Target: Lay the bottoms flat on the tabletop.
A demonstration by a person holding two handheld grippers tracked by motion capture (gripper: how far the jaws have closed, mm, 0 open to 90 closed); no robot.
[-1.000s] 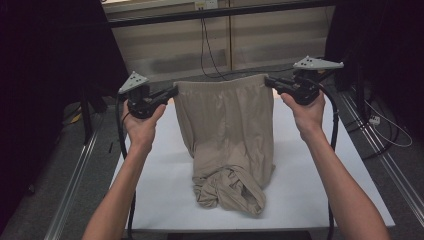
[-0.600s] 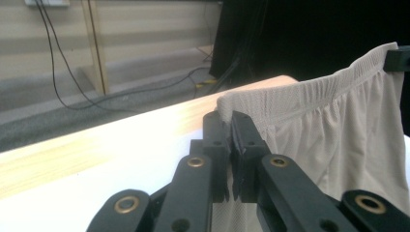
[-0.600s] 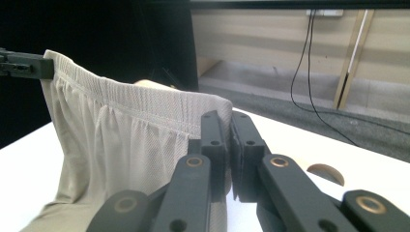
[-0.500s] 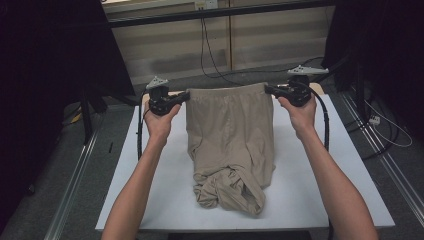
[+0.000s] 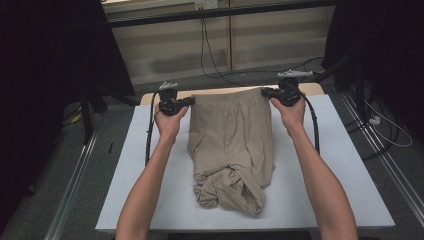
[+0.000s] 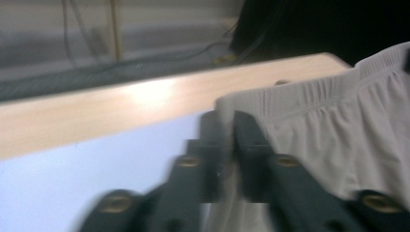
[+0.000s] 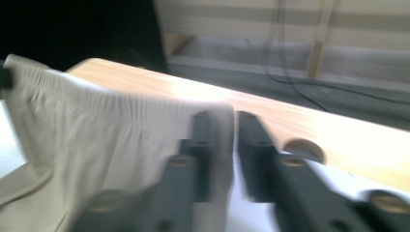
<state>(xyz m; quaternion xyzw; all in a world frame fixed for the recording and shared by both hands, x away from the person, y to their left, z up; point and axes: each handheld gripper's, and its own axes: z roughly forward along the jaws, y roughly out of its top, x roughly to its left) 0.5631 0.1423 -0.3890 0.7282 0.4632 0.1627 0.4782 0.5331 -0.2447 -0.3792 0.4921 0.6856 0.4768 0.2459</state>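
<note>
Beige shorts (image 5: 230, 140) lie lengthwise on the white table (image 5: 145, 200), legs bunched toward the near edge. My left gripper (image 5: 189, 101) is at the waistband's left corner and my right gripper (image 5: 265, 91) at its right corner. In the left gripper view the jaws (image 6: 229, 130) stand slightly apart with the corner of the shorts (image 6: 338, 135) still between them. The right gripper (image 7: 225, 121) has the other corner of the shorts (image 7: 106, 135) against one jaw, with a thin gap beside it. Both pairs of jaws have just been opening.
A wooden strip (image 5: 310, 89) runs along the table's far edge. Cables (image 5: 385, 135) trail over the floor at the right, and a metal rail (image 5: 75, 170) runs along the left. Bare white table lies on both sides of the shorts.
Both hands came down and a little inward with the waistband, which has dropped from hanging in the air to the table's far edge. The jaws stand slightly apart now.
</note>
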